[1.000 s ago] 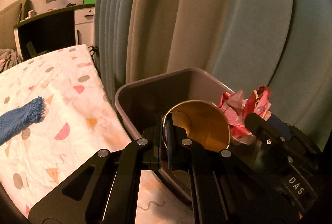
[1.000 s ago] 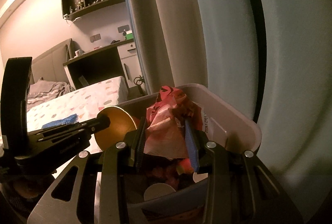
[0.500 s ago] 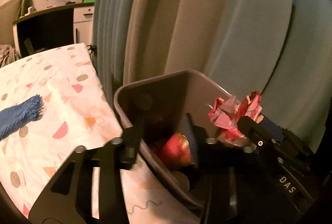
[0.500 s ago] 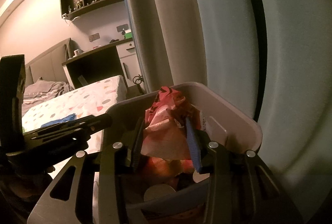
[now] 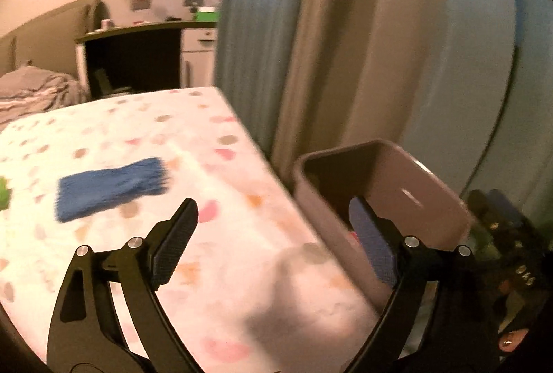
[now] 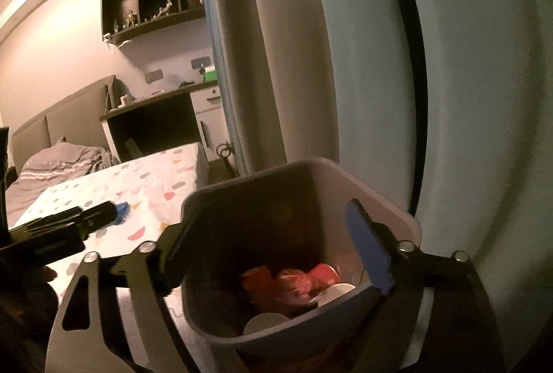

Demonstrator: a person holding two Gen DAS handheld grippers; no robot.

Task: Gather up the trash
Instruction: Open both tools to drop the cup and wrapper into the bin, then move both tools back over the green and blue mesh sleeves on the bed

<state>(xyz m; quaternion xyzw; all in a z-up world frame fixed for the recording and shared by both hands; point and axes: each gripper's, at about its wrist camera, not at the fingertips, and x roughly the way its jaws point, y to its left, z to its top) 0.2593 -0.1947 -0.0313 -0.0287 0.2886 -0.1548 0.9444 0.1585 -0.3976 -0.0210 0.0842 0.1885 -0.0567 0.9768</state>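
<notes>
A grey plastic bin [image 6: 390,203] stands beside the bed, against the curtain. Red wrappers [image 6: 293,279] and white cups [image 6: 337,292] lie at its bottom. My right gripper [image 6: 273,235] hangs over the bin's mouth, its jaws opening wide with nothing between them. In the left wrist view the same bin [image 5: 408,186] sits at the right. My left gripper [image 5: 273,231] is over the bed's edge just left of the bin, jaws opening wide and empty. A blue cloth [image 5: 110,186] lies on the patterned bedsheet [image 5: 193,138] ahead of it. The left gripper's finger [image 6: 93,217] shows in the right wrist view.
Blue and beige curtains [image 5: 311,45] hang right behind the bin. A dark desk [image 6: 155,127] and a white drawer unit [image 6: 211,121] stand past the bed's far end. A grey blanket [image 5: 31,96] is bunched at the bed's far left. A small green thing [image 5: 3,193] lies at the left edge.
The left gripper let the gold-lined cup fall into the bin, opened and swung left over the bed. The right gripper opened and the crumpled red wrapper dropped into the bin.
</notes>
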